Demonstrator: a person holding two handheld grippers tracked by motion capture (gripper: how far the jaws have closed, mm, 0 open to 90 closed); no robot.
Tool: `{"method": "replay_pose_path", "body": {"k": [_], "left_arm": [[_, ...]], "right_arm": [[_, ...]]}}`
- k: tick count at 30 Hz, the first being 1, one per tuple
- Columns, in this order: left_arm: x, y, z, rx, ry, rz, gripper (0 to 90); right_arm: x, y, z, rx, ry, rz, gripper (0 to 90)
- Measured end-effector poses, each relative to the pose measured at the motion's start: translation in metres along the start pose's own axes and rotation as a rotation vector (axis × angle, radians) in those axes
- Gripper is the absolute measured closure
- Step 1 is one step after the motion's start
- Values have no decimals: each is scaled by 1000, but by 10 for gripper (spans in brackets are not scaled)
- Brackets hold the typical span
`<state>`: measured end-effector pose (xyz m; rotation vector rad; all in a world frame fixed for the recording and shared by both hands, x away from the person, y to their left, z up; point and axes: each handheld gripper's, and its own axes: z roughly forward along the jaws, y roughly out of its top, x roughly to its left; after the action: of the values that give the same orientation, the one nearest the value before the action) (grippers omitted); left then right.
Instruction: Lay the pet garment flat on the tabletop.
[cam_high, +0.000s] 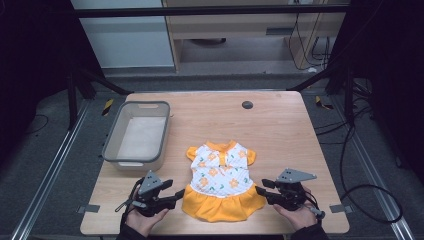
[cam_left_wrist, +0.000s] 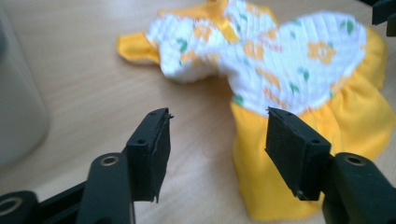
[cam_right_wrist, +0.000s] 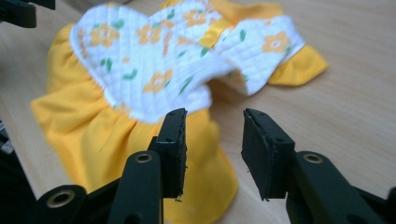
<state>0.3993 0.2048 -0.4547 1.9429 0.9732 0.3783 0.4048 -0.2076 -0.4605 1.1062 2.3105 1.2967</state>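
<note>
My left gripper (cam_high: 172, 194) and right gripper (cam_high: 260, 190) stand released, jaws empty, flanking the skirt hem of the small dress (cam_high: 221, 181) lying flat on the table (cam_high: 280, 125). I regrip both hem corners evenly before lifting.

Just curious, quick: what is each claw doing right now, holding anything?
Left claw: open, empty, beside the little dress's yellow skirt.
Right claw: open, empty, at the skirt's other edge.

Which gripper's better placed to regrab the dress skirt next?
Roughly even, slight edge right. The right gripper has open jaws straddling the skirt edge of the dress; the left gripper, also open, has mostly bare table between its jaws.
</note>
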Motion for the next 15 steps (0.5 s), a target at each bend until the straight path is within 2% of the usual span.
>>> {"method": "replay_pose_path", "body": {"k": [1,2,4,5,8,9,10,11,12,13,15], "left_arm": [[3,6,0,-22,3,1,389],[3,6,0,-22,3,1,386],[7,14,2,-38,11,15,384],[11,22,7,-46,29,17,384],[16,31,13,-61,42,24,384],[22,40,23,-65,61,33,384],[22,40,23,-65,61,33,384],[28,47,35,-62,104,48,385],[28,47,35,-62,104,48,385],[33,53,47,-55,129,56,385],[38,58,60,-37,136,50,388]], "right_arm": [[-2,4,-1,-27,-20,-9,565],[-4,7,-1,-34,-34,-7,553],[-8,14,0,-60,-56,-15,526],[-11,17,1,-74,-69,-16,510],[-17,24,3,-94,-96,-10,461],[-23,31,8,-113,-122,-10,435],[-23,31,8,-113,-122,-10,435],[-31,37,15,-125,-138,2,414],[-31,37,15,-125,-138,2,414],[-40,43,24,-131,-143,23,402],[-47,47,34,-128,-159,36,401]]}}
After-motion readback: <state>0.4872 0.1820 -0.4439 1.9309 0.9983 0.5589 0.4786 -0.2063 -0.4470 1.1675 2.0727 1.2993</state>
